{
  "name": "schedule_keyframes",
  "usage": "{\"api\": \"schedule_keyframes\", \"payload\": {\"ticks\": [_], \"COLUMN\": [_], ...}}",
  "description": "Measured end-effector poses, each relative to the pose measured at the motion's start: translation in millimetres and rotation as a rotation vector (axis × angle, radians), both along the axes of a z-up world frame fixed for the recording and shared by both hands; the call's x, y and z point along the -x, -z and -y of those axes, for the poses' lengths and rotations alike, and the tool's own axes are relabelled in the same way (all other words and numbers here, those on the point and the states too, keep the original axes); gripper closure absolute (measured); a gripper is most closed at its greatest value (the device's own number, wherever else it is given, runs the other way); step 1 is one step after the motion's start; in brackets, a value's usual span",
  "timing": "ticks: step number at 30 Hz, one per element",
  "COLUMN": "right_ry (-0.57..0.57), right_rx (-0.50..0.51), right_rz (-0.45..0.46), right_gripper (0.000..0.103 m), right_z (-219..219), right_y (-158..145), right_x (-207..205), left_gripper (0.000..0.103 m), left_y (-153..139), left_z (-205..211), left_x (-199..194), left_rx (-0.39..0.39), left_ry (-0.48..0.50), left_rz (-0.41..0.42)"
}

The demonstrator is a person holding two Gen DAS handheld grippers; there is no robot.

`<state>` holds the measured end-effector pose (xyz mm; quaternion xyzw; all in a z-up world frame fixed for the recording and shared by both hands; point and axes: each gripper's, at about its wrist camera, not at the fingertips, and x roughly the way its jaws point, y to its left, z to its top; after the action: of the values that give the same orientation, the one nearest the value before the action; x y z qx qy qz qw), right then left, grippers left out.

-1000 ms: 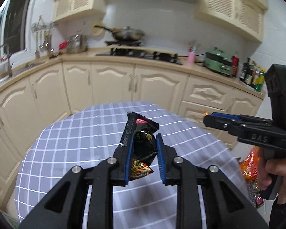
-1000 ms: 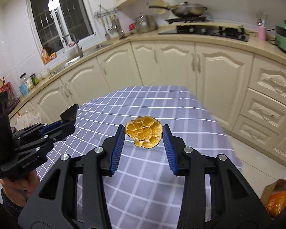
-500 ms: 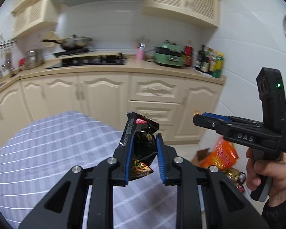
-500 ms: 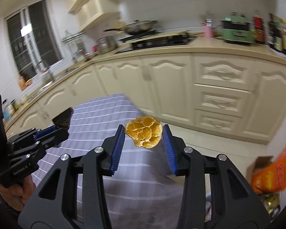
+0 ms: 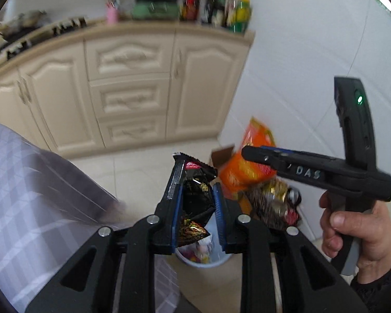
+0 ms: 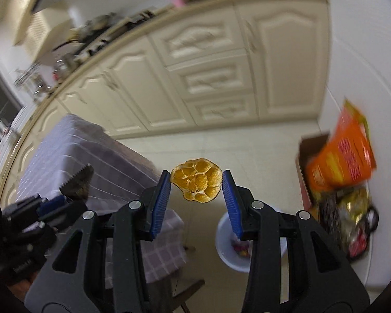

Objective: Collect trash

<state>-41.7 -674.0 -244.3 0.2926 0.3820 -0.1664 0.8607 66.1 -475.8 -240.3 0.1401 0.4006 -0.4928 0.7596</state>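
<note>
The left tool [image 5: 196,208] is clenched on a black snack wrapper [image 5: 194,190], which sticks out at 12 o'clock above a white trash bin [image 5: 203,262]. The right tool [image 6: 196,195] grips an orange peel [image 6: 196,184] between its blue pads [image 6: 163,200], the bin [image 6: 226,250] at 5 o'clock and the checkered bench [image 6: 91,156] at 9 o'clock.

Below my tools lay a pale tiled floor [image 5: 133,172], and on it stood a table draped in a grey-lilac checked cloth [image 6: 96,161] whose top showed nothing on it in either view. A small white bin [image 6: 228,257] sat on the tiles just beside the table, with colourful scraps inside. Against the white wall stood an open cardboard box [image 6: 303,156] holding an orange packet [image 6: 344,161], with a heap of shiny dark and gold wrappers [image 5: 272,203] right beside it on the floor.
</note>
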Motion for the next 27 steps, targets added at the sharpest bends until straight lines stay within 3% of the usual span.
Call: {"api": "schedule_keyframes", "payload": {"ticks": [6,11,13,14,15,19,27], "right_ry": [0.065,0.087,0.110,0.126,0.144,0.184,0.202], "right_rx": [-0.118,-0.166,-0.180,-0.183,-0.189,-0.197,-0.194], "right_rz": [-0.067,-0.092,-0.111,-0.117,-0.115,-0.124,-0.135], "right_gripper": [0.063,0.061,0.043,0.024,0.018,0.007,0.006], "right_z": [29,44,49,51,54,59,55], "right_y": [57,79,87,89,91,96,93], "right_x": [21,22,23,24,26,34,38], "left_gripper": [0.081,0.080,0.064,0.037,0.025,0.018,0.010], "left_y": [75,93,101,103,103,87,48], "left_z": [50,80,93,96,97,91,68], "left_x": [7,1,0,0,0,-3,-13], "left_rx": [-0.138,-0.160,-0.192,-0.212,-0.225,-0.199,-0.146], "left_ry": [0.053,0.089,0.115,0.117,0.109,0.076,-0.019], "left_rz": [-0.105,-0.146,-0.157,-0.152,-0.129,-0.054,0.035]}}
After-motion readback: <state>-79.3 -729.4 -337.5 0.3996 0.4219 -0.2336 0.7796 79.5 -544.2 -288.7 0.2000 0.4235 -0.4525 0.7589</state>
